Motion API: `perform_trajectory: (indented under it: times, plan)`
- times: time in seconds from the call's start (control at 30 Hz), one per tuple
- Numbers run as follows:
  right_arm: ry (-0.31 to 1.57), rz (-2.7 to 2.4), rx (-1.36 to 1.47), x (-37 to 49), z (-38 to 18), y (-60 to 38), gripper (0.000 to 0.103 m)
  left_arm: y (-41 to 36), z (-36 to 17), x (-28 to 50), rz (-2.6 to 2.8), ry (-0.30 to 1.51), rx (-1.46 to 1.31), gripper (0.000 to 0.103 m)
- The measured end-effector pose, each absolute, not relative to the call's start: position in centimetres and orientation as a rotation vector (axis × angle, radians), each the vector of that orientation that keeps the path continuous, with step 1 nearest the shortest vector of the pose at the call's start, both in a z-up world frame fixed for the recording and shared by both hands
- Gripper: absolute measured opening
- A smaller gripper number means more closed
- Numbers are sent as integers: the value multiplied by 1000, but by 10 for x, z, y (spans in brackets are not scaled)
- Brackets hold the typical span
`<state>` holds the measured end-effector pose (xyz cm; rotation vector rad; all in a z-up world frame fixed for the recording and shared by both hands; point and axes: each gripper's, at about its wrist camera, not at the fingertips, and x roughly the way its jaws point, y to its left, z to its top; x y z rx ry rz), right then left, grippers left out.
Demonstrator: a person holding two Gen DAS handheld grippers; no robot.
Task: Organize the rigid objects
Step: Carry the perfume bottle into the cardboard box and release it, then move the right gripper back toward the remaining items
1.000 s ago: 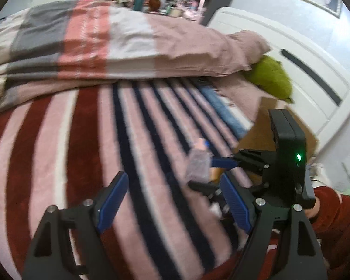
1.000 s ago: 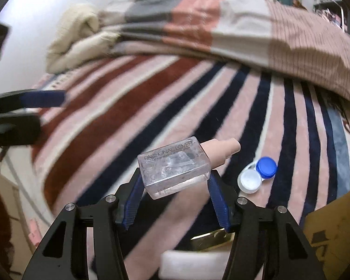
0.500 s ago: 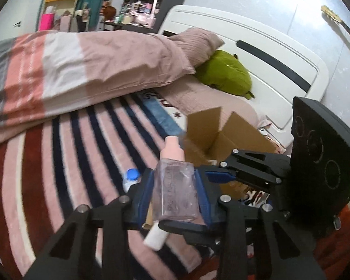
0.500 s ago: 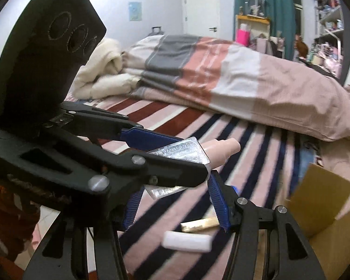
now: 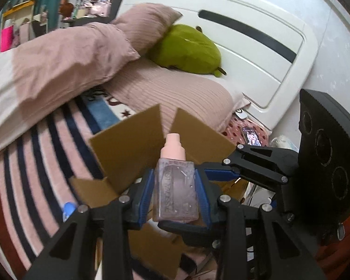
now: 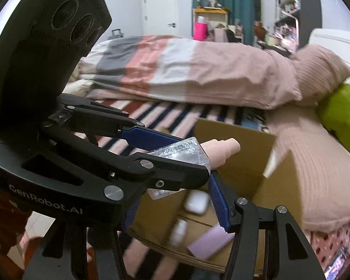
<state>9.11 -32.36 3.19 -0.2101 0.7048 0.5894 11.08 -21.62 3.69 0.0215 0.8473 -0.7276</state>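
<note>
A clear square bottle (image 5: 175, 193) with a pink cap is clamped between the blue pads of my left gripper (image 5: 175, 194), held above an open cardboard box (image 5: 128, 154) on the striped bedspread. In the right wrist view the same bottle (image 6: 186, 154) sits in the left gripper's fingers, which cross in front of the camera. My right gripper (image 6: 175, 200) stands open around the bottle; its right pad (image 6: 218, 203) is clear of the glass. The box (image 6: 256, 186) holds a white case (image 6: 197, 201), a small white bottle and a lilac item.
A blue-capped lens case (image 5: 69, 210) lies left of the box on the striped blanket (image 5: 30, 168). A folded duvet (image 6: 175, 70), pink pillows (image 5: 170, 93), a green plush (image 5: 186, 49) and the white headboard (image 5: 256, 53) surround the box.
The bottle passed from my right gripper into my left, which closed on it. Both grippers swung right from the striped blanket to above the cardboard box.
</note>
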Motion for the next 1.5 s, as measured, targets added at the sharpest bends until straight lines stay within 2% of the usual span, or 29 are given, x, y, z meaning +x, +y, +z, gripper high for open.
perform_trajectory:
  times: [0.23,0.27,0.3,0.33,0.37,0.4,0.47,0.9,1.2,1.33,1.5]
  plan:
    - [748,552,-206,98,23,-349,52,-245,28,122,-763,887,33,33]
    - [751,547,-210,99,22,-350,52,-247,27,123,-764,892,33,36]
    - [752,540,-215,97,22,-351,53,-247,27,123,-759,895,37,45]
    - [750,534,-219,96,22,-352,59,-246,30,123,-745,889,44,51]
    - [747,529,-218,95,22,-353,68,-243,33,122,-736,875,45,64]
    - [741,522,-214,95,23,-355,72,-240,36,120,-729,861,43,75]
    - [744,521,-210,94,23,-355,74,-230,43,116,-721,837,36,80]
    - [712,540,-250,74,44,-322,74,-142,66,75,-572,759,-7,82]
    - [649,652,-301,49,68,-236,74,-46,67,46,-457,701,-65,82]
    - [682,733,-305,46,59,-195,74,-10,54,37,-399,700,-74,82]
    - [764,781,-319,49,22,-153,74,26,29,23,-332,707,-88,82]
